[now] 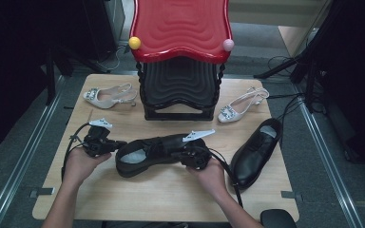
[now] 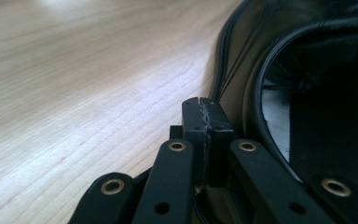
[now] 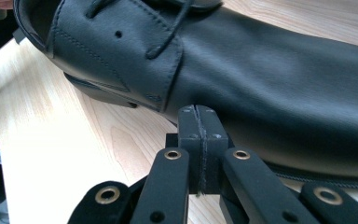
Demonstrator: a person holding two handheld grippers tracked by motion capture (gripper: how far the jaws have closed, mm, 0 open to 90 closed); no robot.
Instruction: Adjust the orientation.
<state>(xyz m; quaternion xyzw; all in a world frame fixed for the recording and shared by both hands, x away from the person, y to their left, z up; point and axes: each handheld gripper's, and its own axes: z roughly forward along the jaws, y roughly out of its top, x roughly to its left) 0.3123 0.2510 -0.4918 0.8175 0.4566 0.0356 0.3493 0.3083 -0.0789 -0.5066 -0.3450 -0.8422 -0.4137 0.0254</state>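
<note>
Black leather, smooth and faintly glossy, covers the lace-up shoe (image 1: 154,153) that lies across the middle of the pale wood-grain counter (image 1: 138,197), its opening toward the person's left and its toe toward the right. Both grippers flank it. The left gripper (image 1: 119,144) sits at the heel end; in the left gripper view its jaws are pressed flat together with nothing between them, their tips right by the heel rim (image 2: 256,93). The right gripper (image 1: 186,158) rests at the toe end, and the right gripper view shows its jaws likewise clenched on nothing, close against the shoe's side just above the sole.

By my judgement the shoe is moderately heavy for its size and stiff in the sole and heel counter, while the upper near the laces (image 3: 168,32) will give under pressure. The polished leather looks slick, so a pinch on the rounded toe would likely slide off. The padded collar at the heel seems the best hold: a thin, firm edge that the jaws can straddle. The stitched eyelet flap is a second option.

A matching black shoe (image 1: 256,152) lies at the counter's right edge. Two pale slingback heels with jewelled toes, one (image 1: 108,96) at the far left and one (image 1: 240,107) at the far right, flank a black ribbed rack (image 1: 179,92) topped by a glossy red wavy shelf (image 1: 181,26).
</note>
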